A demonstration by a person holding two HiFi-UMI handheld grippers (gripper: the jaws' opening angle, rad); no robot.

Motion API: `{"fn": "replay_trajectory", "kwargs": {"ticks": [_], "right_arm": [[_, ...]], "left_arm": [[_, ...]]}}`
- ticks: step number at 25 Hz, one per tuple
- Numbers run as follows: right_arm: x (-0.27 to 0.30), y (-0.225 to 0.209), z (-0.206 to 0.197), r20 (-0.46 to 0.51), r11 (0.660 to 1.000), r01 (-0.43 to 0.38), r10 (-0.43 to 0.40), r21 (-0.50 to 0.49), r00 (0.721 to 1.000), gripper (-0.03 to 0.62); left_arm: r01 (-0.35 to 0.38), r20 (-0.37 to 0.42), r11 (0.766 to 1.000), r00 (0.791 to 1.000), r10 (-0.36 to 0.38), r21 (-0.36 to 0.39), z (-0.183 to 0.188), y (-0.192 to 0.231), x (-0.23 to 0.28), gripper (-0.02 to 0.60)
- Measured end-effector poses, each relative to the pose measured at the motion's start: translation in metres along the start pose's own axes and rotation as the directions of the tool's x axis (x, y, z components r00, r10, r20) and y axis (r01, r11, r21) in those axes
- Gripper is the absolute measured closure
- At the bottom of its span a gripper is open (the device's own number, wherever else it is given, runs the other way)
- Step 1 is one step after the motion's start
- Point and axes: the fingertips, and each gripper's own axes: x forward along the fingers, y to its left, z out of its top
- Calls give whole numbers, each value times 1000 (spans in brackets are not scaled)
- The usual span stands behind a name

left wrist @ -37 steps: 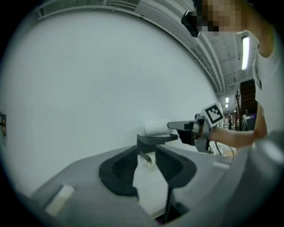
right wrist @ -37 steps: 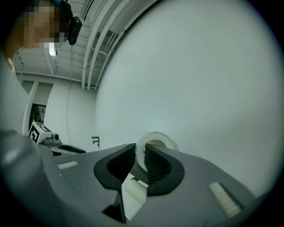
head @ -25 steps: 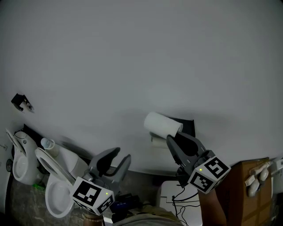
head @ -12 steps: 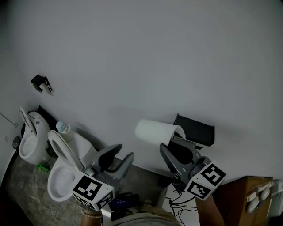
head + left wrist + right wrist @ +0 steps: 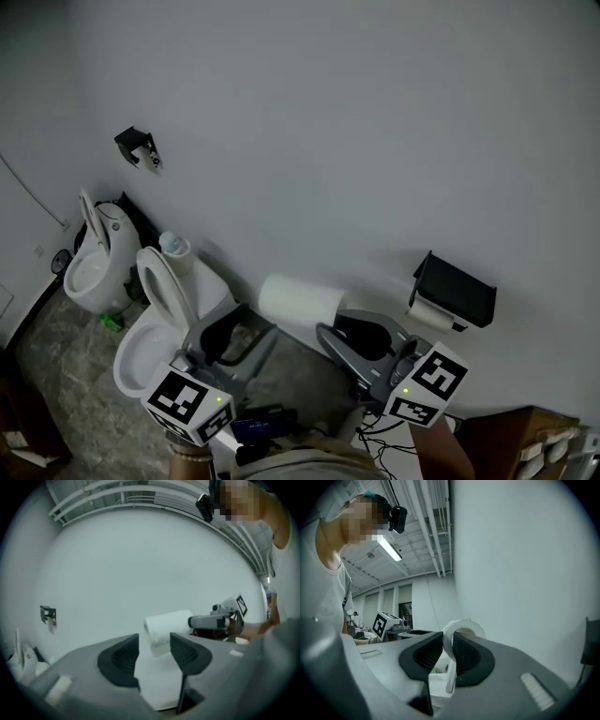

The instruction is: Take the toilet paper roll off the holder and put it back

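The white toilet paper roll (image 5: pixel 300 300) hangs in the air in front of the grey wall, left of the black holder (image 5: pixel 457 291). The holder stands apart from it with a strip of paper under its lid. My right gripper (image 5: pixel 330 324) is shut on the roll's wall, one jaw inside the core (image 5: pixel 461 625) and one outside. The right gripper view shows the jaws (image 5: pixel 449 644) pinching it. My left gripper (image 5: pixel 246 328) sits lower left of the roll. Its jaws have just been opening and nothing is between them. In the left gripper view (image 5: pixel 153 641) the roll (image 5: pixel 164 627) shows beyond the tips.
A white toilet (image 5: pixel 155 328) with its lid up stands at the lower left, with a second white fixture (image 5: pixel 98 262) beside it. A small black bracket (image 5: pixel 136 148) is fixed on the wall above. A brown box (image 5: pixel 506 441) sits at the lower right.
The roll has come off the holder and moved left with my right gripper. The head view swung left. My left gripper's jaws stand wider apart.
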Motion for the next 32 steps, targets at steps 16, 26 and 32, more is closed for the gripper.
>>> {"fn": "replay_trajectory", "kwargs": {"ticks": [16,26,32], "right_arm": [[56,55,-43,-74,953,-290,297,89,952,525],[69,66,-57,-102,948,-308,315,75,944,525],[75,70,-60,-122,950,-307,312,62,942,525]], "left_arm": [[-154,-42,986,987,152,-68,-36,25,-64,374],[-232,-88,971,970,226,-53,-48,33,-81,379],[-258,-103,965,962,253,-37,-50,37,-87,382]]}}
